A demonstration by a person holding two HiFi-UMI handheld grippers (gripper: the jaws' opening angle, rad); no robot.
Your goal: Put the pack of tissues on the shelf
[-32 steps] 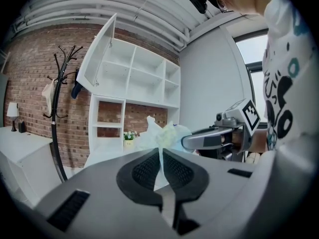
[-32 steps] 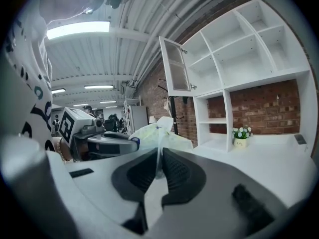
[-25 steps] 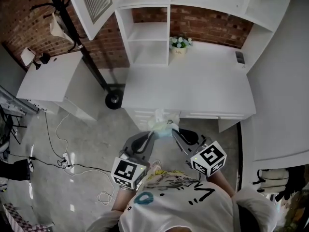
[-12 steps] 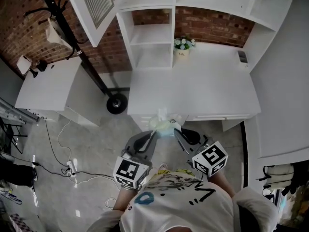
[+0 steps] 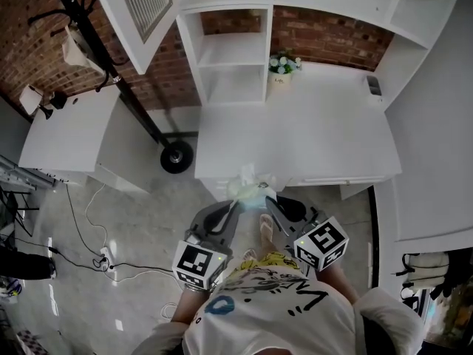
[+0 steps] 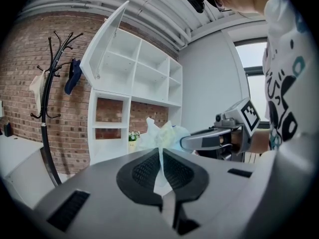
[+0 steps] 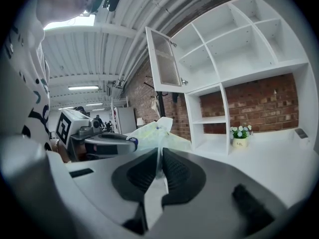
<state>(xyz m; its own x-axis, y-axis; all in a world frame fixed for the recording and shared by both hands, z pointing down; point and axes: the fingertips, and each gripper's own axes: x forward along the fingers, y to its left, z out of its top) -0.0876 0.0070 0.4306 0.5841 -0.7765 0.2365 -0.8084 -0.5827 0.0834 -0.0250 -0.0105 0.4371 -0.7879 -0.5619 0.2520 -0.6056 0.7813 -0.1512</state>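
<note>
The pack of tissues (image 5: pixel 247 189), pale green and white in crinkled plastic wrap, hangs between both grippers just in front of the white desk's near edge. My left gripper (image 5: pixel 235 205) is shut on the wrap's left end; in the left gripper view the thin plastic (image 6: pixel 160 156) is pinched between the dark pads. My right gripper (image 5: pixel 266 199) is shut on the other end, and the right gripper view shows the wrap (image 7: pixel 159 159) clamped the same way. The white shelf unit (image 5: pixel 229 54) with open compartments stands at the desk's back left.
A small pot of flowers (image 5: pixel 283 69) stands beside the shelf on the white desk (image 5: pixel 325 135). A remote-like object (image 5: pixel 372 86) lies at the desk's back right. A black coat stand (image 5: pixel 140 109) and a low white cabinet (image 5: pixel 66 135) are to the left; cables (image 5: pixel 89 250) lie on the floor.
The view has shifted slightly as the person moves toward the desk; both grippers keep the pack held between them in the same pose.
</note>
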